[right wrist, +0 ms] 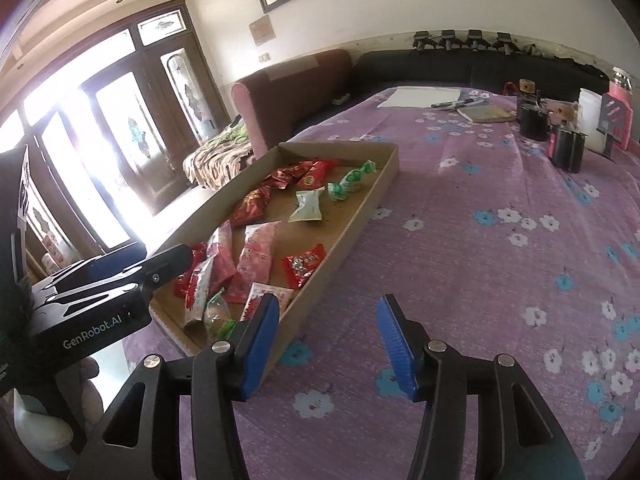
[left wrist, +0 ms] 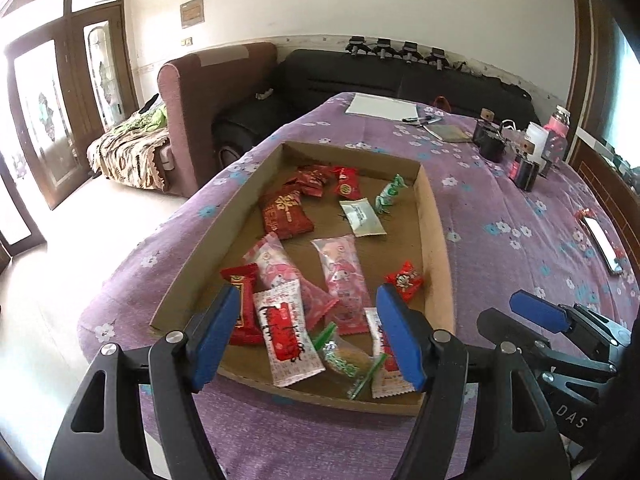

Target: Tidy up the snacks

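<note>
A shallow cardboard tray (left wrist: 435, 216) (right wrist: 372, 200) lies on the purple flowered cloth and holds several snacks. Among them are a large red packet (left wrist: 286, 212), two pink packets (left wrist: 340, 276), a white sachet (left wrist: 362, 218), a green twisted candy (left wrist: 390, 194) and a small red candy (left wrist: 404, 280). My left gripper (left wrist: 308, 300) hangs open above the tray's near end, with nothing between its blue pads. My right gripper (right wrist: 329, 308) stands open over bare cloth, just right of the tray's near corner. Its blue fingertip (left wrist: 536, 312) shows at the right of the left wrist view.
At the far end of the table lie white paper (left wrist: 380, 106), pens and a notebook (right wrist: 486, 114). Dark jars (right wrist: 532, 120) and bottles stand at the far right. A phone (left wrist: 600, 244) lies near the right edge. The table's left edge drops to the floor; sofas stand behind.
</note>
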`<state>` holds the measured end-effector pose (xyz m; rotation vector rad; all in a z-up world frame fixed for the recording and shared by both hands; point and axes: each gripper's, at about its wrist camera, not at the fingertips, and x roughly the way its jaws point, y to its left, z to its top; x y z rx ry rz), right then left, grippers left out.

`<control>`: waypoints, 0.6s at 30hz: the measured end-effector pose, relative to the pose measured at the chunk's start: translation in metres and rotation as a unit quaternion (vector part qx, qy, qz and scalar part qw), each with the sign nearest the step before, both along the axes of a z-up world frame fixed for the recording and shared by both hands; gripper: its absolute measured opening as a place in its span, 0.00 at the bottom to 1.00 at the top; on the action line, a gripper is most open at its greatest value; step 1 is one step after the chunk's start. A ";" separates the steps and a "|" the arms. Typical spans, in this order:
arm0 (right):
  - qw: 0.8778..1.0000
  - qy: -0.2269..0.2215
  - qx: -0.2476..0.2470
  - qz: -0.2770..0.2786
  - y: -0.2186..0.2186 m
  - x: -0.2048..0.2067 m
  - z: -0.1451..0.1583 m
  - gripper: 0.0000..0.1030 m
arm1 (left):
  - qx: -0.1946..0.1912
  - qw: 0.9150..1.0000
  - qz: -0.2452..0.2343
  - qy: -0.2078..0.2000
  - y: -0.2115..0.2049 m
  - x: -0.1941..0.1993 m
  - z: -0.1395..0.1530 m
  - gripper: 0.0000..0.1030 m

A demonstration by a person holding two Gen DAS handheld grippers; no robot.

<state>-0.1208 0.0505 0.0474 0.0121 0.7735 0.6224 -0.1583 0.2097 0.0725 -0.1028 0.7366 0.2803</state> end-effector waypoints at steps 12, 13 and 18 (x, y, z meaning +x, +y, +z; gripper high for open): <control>0.999 -0.016 -0.017 -0.024 -0.011 -0.004 -0.001 0.60 | 0.000 1.000 -0.013 0.010 -0.016 0.006 -0.002 0.68; 0.999 -0.020 -0.021 -0.026 -0.011 -0.006 -0.001 0.60 | 0.001 1.000 -0.013 0.009 -0.017 0.006 -0.002 0.68; 0.998 -0.035 -0.035 -0.027 -0.010 -0.011 0.000 0.62 | 0.011 1.000 -0.004 -0.006 -0.020 0.003 0.001 0.68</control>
